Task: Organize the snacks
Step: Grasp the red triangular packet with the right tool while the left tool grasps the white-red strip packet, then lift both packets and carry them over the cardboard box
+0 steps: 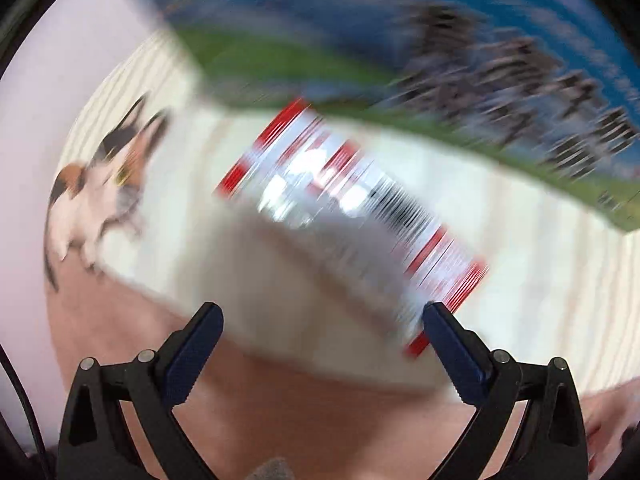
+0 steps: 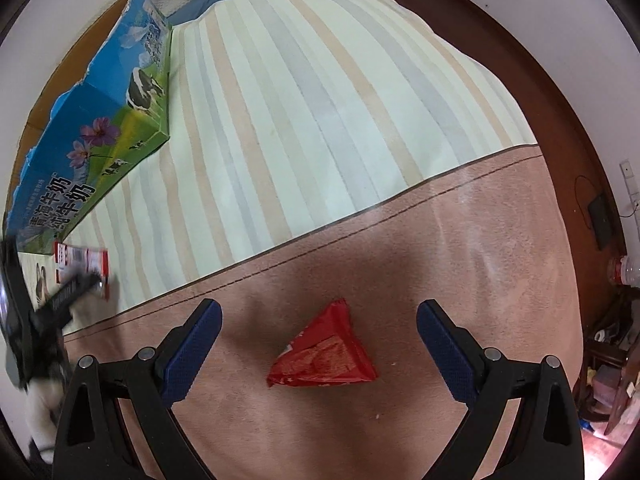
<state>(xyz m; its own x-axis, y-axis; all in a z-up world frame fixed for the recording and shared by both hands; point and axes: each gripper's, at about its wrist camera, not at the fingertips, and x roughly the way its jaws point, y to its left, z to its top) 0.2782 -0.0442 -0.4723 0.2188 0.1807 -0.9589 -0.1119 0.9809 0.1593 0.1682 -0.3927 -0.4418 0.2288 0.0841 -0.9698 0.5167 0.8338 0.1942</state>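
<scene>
A red and white snack packet (image 1: 352, 216) lies on the striped bed cover, blurred by motion in the left wrist view, just ahead of my open left gripper (image 1: 320, 312). It also shows in the right wrist view (image 2: 82, 262), with the left gripper (image 2: 76, 284) over it. A blue and green milk carton box (image 1: 400, 48) stands behind it, open at the top in the right wrist view (image 2: 104, 112). A red triangular snack packet (image 2: 324, 354) lies on the pink blanket between the fingers of my open right gripper (image 2: 319, 312).
A cat picture (image 1: 108, 184) is printed on the cover at the left. A dark wooden bed frame (image 2: 560, 120) runs along the right, with a bottle (image 2: 624, 270) and clutter on the floor beyond it.
</scene>
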